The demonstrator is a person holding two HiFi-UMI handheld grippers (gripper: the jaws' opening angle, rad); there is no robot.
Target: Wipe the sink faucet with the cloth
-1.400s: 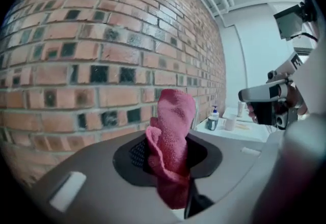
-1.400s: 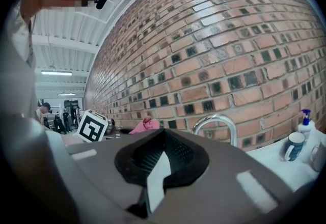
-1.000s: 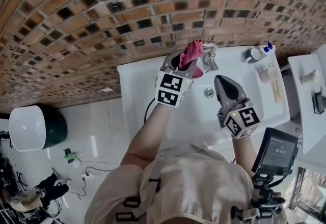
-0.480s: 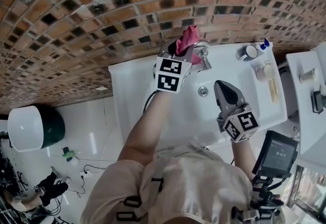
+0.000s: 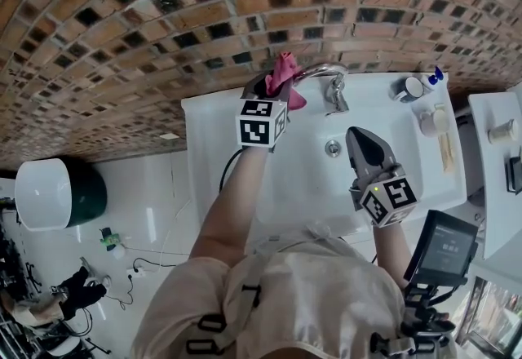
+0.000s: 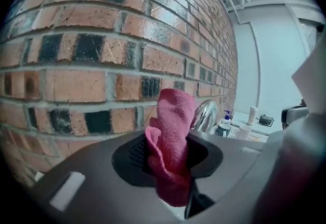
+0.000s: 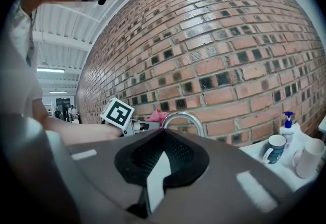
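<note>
My left gripper (image 5: pixel 269 90) is shut on a pink cloth (image 5: pixel 283 76), which sticks up between its jaws (image 6: pixel 170 136). In the head view the cloth sits at the left end of the chrome faucet's (image 5: pixel 320 70) arched spout, over the back of the white sink (image 5: pixel 212 145). Whether cloth and spout touch I cannot tell. In the left gripper view the faucet (image 6: pixel 205 115) shows just behind the cloth. My right gripper (image 5: pixel 354 135) hovers over the basin, right of the drain (image 5: pixel 333 148), shut and holding nothing (image 7: pixel 164 132). From the right gripper view the faucet (image 7: pixel 184 117) arches ahead.
A brick wall (image 5: pixel 163 15) runs right behind the sink. On the sink's right ledge stand a mug (image 5: pixel 405 88), a pump bottle (image 5: pixel 433 77) and a white cup (image 5: pixel 429 119). A white counter (image 5: pixel 493 178) lies further right, and a screen device (image 5: pixel 444 247) sits low right.
The left gripper has carried the cloth leftward from beside the faucet's body to the spout's left end, leaving the arch uncovered. The right gripper has hardly shifted.
</note>
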